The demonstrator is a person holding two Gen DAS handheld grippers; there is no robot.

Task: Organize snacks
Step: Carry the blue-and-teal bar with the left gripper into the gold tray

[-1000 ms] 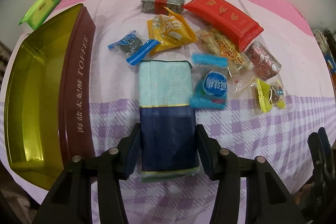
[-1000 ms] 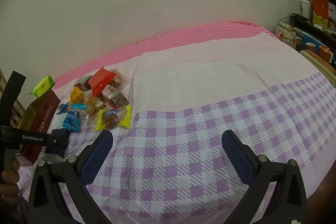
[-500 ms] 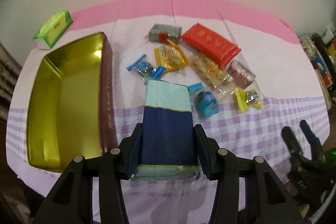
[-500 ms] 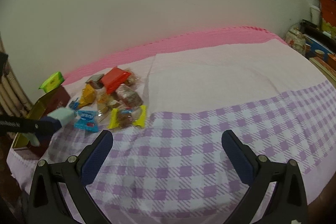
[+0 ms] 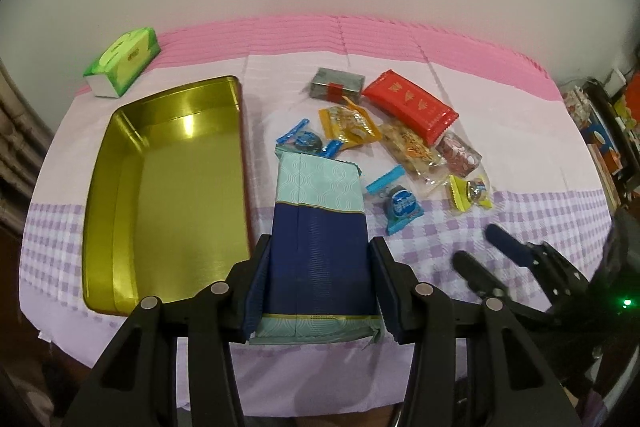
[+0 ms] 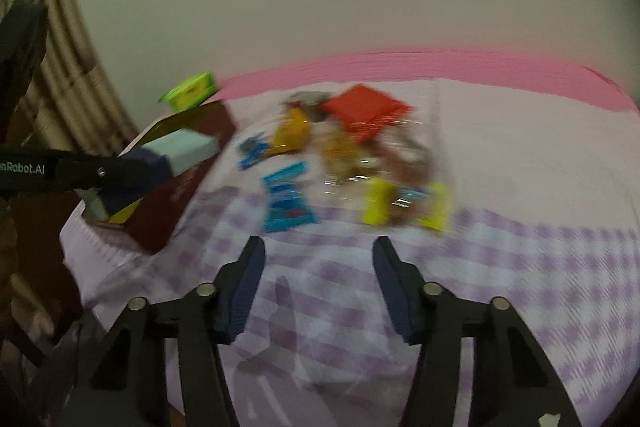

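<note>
My left gripper (image 5: 320, 247) is shut on a long navy-and-teal snack packet (image 5: 320, 195), held above the tablecloth just right of the open gold tin (image 5: 168, 195). In the right wrist view the same packet (image 6: 188, 147) hangs over the tin's maroon wall (image 6: 176, 195). My right gripper (image 6: 318, 247) is closing, with nothing between its pads; it hovers over the purple check cloth in front of the snack pile. That pile holds a red packet (image 5: 412, 103), a grey box (image 5: 338, 87), an orange packet (image 5: 350, 127), blue-wrapped sweets (image 5: 400, 203) and a yellow-wrapped candy (image 5: 470, 191).
A green tissue pack (image 5: 124, 65) lies behind the tin near the pink far edge. The table's front edge runs just under both grippers. Cluttered shelves (image 5: 600, 131) stand beyond the right end. A ribbed curtain (image 6: 60, 75) hangs at the left.
My left gripper rose with the packet, so the tin and pile look smaller. My right gripper swung left toward the snacks and its jaws came much closer together.
</note>
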